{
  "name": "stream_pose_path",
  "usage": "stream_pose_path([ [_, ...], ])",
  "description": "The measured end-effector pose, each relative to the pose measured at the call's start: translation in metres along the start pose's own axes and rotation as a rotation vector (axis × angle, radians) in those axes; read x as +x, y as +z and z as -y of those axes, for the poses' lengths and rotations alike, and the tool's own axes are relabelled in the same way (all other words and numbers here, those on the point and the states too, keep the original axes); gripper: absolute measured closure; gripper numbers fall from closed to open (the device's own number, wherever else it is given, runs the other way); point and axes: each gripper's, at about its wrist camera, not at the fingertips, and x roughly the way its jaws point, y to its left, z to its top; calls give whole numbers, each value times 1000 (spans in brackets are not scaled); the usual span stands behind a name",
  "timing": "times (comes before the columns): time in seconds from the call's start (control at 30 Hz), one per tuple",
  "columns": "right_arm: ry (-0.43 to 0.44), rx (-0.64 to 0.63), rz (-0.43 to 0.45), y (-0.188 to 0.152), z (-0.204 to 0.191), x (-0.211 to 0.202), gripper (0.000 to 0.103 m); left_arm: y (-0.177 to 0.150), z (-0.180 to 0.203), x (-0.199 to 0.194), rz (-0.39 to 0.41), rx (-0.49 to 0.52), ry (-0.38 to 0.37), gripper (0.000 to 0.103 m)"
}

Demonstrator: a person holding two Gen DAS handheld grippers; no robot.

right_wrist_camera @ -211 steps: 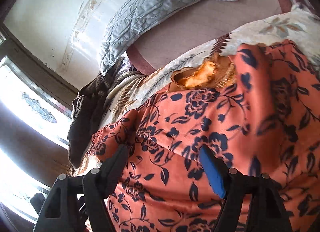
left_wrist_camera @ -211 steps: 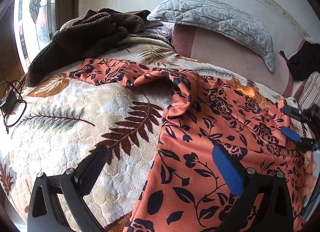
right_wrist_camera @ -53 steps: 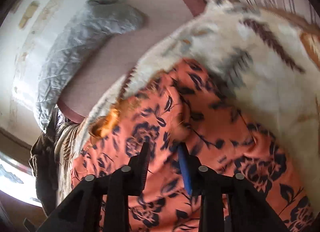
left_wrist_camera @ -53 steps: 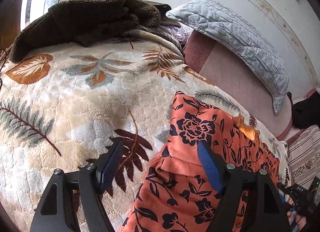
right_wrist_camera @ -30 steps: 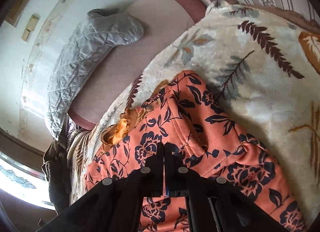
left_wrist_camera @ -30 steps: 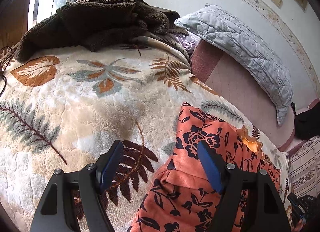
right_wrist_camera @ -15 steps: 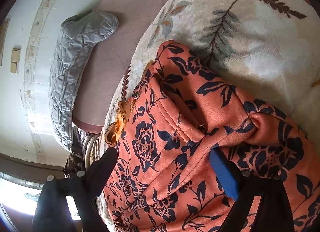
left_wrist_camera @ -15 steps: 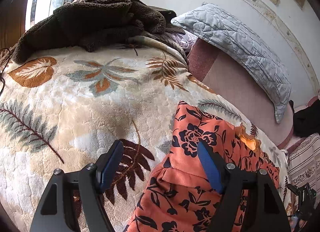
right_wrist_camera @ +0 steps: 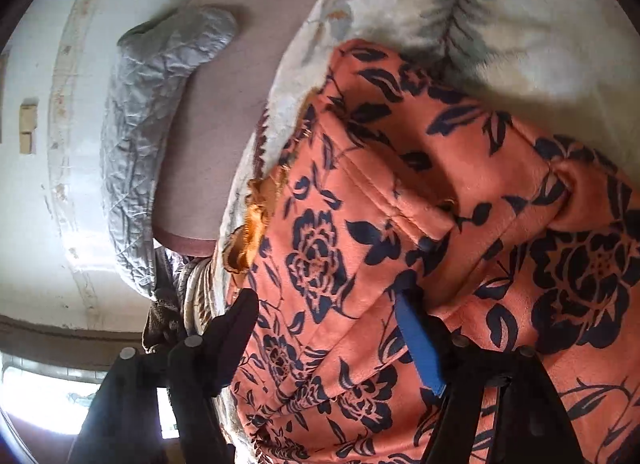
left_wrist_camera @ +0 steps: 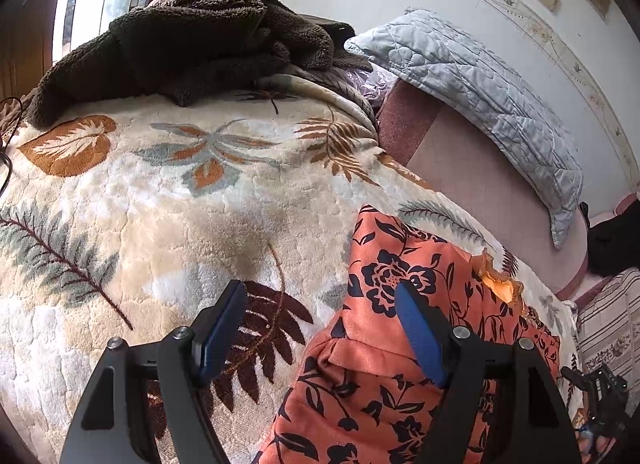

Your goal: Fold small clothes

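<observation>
An orange garment with dark blue flowers (left_wrist_camera: 400, 364) lies folded on a cream leaf-patterned blanket (left_wrist_camera: 160, 203). My left gripper (left_wrist_camera: 320, 324) hovers open over the garment's left edge, its right pad above the cloth and its left pad above the blanket. It holds nothing. In the right wrist view the same garment (right_wrist_camera: 440, 223) fills the frame. My right gripper (right_wrist_camera: 326, 328) is low over it, its jaws closing with a ridge of cloth between them, the pads not pressing on it. The right gripper (left_wrist_camera: 596, 388) also shows small at the left view's lower right edge.
A brown fleece heap (left_wrist_camera: 192, 35) sits at the blanket's far left. A grey quilted pillow (left_wrist_camera: 480, 83) leans on the wall over a pink sheet (left_wrist_camera: 472, 171). A black cable (left_wrist_camera: 5, 167) lies at the left edge, a striped cushion (left_wrist_camera: 608, 320) at the right.
The right gripper was shut a second ago, then opened wide, rolled and sank closer to the garment. The left gripper has stayed put and open.
</observation>
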Motion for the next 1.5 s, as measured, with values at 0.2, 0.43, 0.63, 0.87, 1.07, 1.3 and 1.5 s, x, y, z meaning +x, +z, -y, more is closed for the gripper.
stream_pose_path([
  [0.2, -64, -24, 61, 13, 2, 10, 84, 1, 1, -1, 8, 12, -2, 26],
  [0.43, -173, -257, 206, -15, -34, -38, 97, 1, 0, -3, 13, 15, 0, 26],
  [0.63, -185, -177, 89, -5, 18, -17, 95, -1, 1, 4, -15, 15, 5, 26],
  [0.87, 49, -124, 105, -2, 10, -47, 22, -2, 6, 5, -10, 28, -3, 26],
  [1.07, 22, -74, 71, 4, 6, -18, 28, -1, 4, 3, -6, 24, -2, 26],
  [1.3, -84, -57, 64, 15, -1, 7, 98, 1, -1, 4, -12, 7, -6, 26],
  [1.5, -118, -287, 214, -16, -49, -42, 99, 4, -4, 0, 8, 17, -2, 26],
])
